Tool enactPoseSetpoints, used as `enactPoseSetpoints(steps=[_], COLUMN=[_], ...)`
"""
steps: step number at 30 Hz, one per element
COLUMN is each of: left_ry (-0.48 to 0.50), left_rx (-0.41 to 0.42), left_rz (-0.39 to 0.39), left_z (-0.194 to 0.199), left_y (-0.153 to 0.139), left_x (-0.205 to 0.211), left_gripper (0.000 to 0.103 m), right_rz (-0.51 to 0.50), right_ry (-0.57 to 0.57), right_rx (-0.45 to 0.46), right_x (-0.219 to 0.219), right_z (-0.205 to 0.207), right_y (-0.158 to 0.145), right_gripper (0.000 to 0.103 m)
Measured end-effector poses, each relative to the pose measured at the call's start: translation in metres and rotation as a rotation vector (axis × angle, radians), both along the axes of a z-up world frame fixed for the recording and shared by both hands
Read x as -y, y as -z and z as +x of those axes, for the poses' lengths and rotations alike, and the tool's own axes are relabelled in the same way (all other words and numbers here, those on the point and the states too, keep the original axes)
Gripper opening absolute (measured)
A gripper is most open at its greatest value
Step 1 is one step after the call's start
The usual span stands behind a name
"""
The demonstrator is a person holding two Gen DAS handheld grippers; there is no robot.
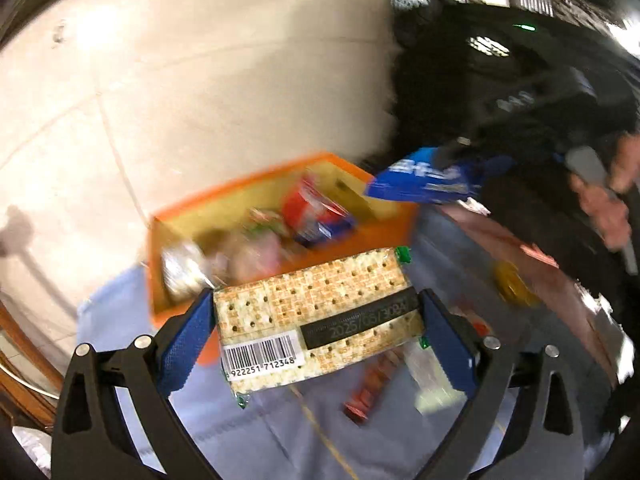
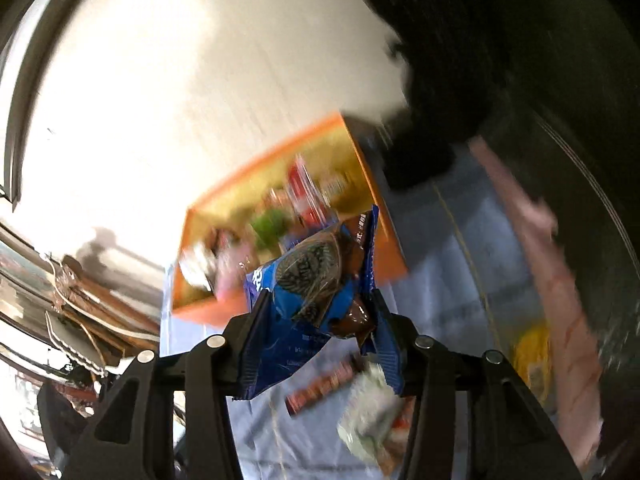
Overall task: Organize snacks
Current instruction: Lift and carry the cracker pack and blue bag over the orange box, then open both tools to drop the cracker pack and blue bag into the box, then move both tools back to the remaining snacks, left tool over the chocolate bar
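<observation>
The left gripper (image 1: 318, 332) is clamped across the short sides of a cracker pack (image 1: 316, 312), holding it flat and clear of the blue cloth (image 1: 256, 432), just short of the orange box (image 1: 280, 172) where other snacks already lie. To its right, the right gripper (image 2: 316, 320) pinches a blue cookie bag (image 2: 316, 284) by its lower part, the bag standing up before the same box. Both seem lifted for dropping in; a few packets remain on the cloth.

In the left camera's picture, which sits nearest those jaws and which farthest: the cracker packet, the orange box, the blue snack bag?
1. Clear cracker packet: between the jaws.
2. Orange box: just behind it.
3. Blue snack bag: beyond the box's right corner.
</observation>
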State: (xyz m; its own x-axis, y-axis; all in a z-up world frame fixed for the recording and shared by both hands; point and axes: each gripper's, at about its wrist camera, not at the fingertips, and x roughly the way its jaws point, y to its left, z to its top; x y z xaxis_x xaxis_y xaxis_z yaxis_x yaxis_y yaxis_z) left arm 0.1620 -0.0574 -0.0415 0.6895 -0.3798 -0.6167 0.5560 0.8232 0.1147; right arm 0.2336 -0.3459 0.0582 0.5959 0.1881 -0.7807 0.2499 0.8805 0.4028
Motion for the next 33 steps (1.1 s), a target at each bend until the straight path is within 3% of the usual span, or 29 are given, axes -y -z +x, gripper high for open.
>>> enactPoseSetpoints(steps=[3,5,9,12,18,24,27,29,33], left_ry=[-0.164,-0.298,-0.452,-0.513,-0.543,-0.517,-0.476,-0.47,-0.45], left_rx=[0.002,0.004,-0.038,-0.085,-0.086,-0.072,-0.067,-0.068,-0.046], left_rz=[-0.003,0.035,0.061,0.024,0.022,0.023,-0.001,0.03,0.048], left_z=[0.044,0.073,0.108,0.124,0.128,0.127,0.127,0.127,0.124], left_y=[-0.015,-0.018,-0.019,-0.019,-0.019,-0.015,-0.015,-0.013,-0.013], left_x=[-0.006,-0.008,-0.015,-0.03,-0.039,-0.033,-0.028,-0.023,-0.014], left_gripper=[0.096,0.096,0.096,0.096,0.096,0.096,0.099,0.099,0.099], right_rz=[-0.05,-0.099,-0.182,-0.245,-0.326,-0.36,-0.397,-0.42,-0.428], right_ry=[0.001,-0.004,-0.025,-0.032,-0.074,-0.076,-0.077,-0.079,-0.074], right_rx=[0.021,0.021,0.021,0.027,0.001,-0.004,0.0,0.008,0.023], right_x=[-0.006,-0.011,-0.036,-0.049,-0.07,-0.077,-0.08,-0.081,-0.077], right_z=[0.034,0.049,0.078,0.089,0.096,0.1,0.1,0.099,0.093], right_y=[-0.009,-0.008,0.003,0.014,0.038,0.04,0.036,0.033,0.025], right_gripper=[0.049,0.049,0.049,0.049,0.049,0.051,0.072,0.089,0.091])
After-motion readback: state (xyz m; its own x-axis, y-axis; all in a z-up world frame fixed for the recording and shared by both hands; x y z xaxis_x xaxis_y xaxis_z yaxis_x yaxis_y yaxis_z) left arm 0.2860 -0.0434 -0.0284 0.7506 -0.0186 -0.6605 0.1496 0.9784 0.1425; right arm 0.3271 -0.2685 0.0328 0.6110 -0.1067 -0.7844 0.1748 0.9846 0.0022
